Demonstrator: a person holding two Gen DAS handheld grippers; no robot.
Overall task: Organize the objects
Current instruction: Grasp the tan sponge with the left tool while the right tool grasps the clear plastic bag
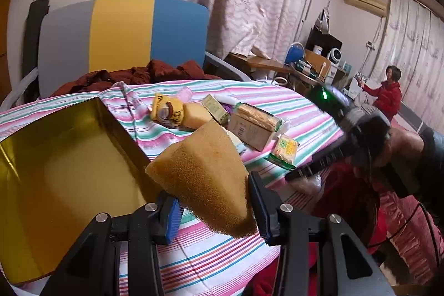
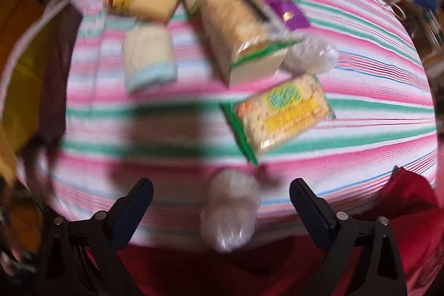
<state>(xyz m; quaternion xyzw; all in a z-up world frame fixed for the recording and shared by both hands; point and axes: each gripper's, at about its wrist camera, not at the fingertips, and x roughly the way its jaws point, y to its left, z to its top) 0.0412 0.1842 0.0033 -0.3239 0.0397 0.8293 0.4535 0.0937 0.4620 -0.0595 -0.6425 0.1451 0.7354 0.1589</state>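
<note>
One sponge (image 1: 205,174) clamped in left hand-held gripper (image 1: 215,210)

In the left wrist view, the sponge (image 1: 205,179) sits low at centre between the fingers of the left tool (image 1: 213,215), with the open tin (image 1: 63,157) at the lower left on the striped cloth (image 1: 211,257). Behind the sponge, mid-frame, lies a cluster of packets; the long cracker box (image 1: 252,124) is at its right, the small cracker packet (image 1: 283,150) in front of that. In the right wrist view, a wrapped roll (image 2: 230,212) lies at bottom centre between the spread fingers of the right tool (image 2: 222,201), the small cracker packet above and to its right.
</note>
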